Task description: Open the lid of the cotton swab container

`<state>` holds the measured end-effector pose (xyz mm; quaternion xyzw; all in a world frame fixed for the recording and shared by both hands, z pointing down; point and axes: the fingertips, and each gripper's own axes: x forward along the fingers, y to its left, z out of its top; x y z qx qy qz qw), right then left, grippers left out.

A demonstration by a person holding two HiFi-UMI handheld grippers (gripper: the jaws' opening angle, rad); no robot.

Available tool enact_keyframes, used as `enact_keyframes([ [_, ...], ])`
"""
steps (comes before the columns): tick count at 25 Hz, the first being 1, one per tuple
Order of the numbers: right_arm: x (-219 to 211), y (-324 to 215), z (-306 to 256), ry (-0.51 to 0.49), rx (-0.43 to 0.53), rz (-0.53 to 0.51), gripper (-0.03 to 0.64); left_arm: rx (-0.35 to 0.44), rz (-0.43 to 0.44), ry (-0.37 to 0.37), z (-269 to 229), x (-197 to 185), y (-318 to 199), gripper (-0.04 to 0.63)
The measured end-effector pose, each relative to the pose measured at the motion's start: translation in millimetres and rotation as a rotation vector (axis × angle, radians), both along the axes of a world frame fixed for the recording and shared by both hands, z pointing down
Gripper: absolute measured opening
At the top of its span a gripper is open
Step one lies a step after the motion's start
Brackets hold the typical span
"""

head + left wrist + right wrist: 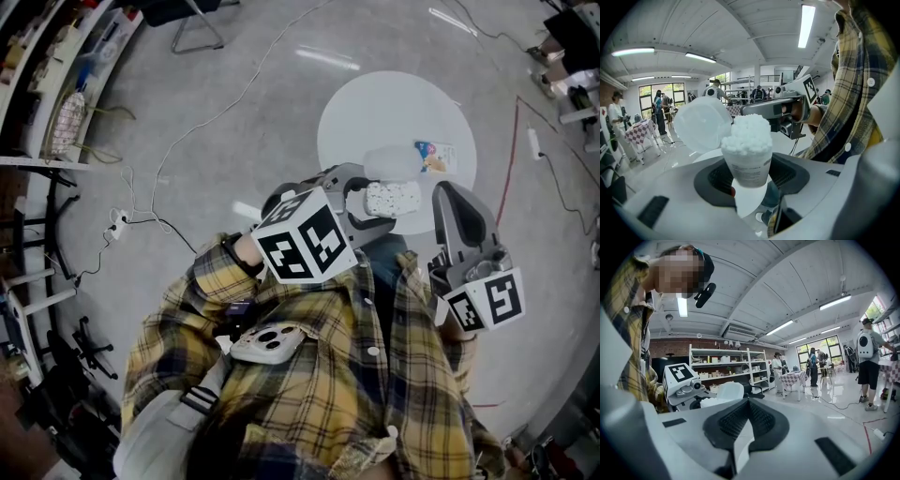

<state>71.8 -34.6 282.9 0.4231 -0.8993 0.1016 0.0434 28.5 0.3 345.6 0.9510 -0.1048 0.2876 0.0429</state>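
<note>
The left gripper [367,204] has its jaws spread wide, clamped on the base of a small translucent white plastic cotton swab container [749,164]. The container stands upright between the pads. It is packed with white cotton swab heads [747,133] that mound above the rim. Its round frosted plastic lid [703,124] is open, tilted back from the rim at 10 o'clock of the tub in the left gripper view.

In the head view the held container sits at about 2 o'clock from the picture's centre, over the near edge of a round white table [375,103] (the lid shows as a pale patch at 12 o'clock of the tub). A small colourful printed card [433,155] lies on the table towards its 4 o'clock edge.

The right gripper [739,434] has its jaws closed together with nothing between them. It is at 4 o'clock of the container in the head view, close by but not touching it. Both grippers are held in front of the person's yellow plaid shirt [375,394].
</note>
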Motion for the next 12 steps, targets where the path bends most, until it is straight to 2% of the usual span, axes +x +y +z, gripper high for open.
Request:
enact_keyframes([
  [12, 0.3, 0.5, 5.4, -0.01, -0.016, -0.012, 0.015, -0.005, 0.007, -0.011, 3.7, 2.7, 1.5, 0.229],
])
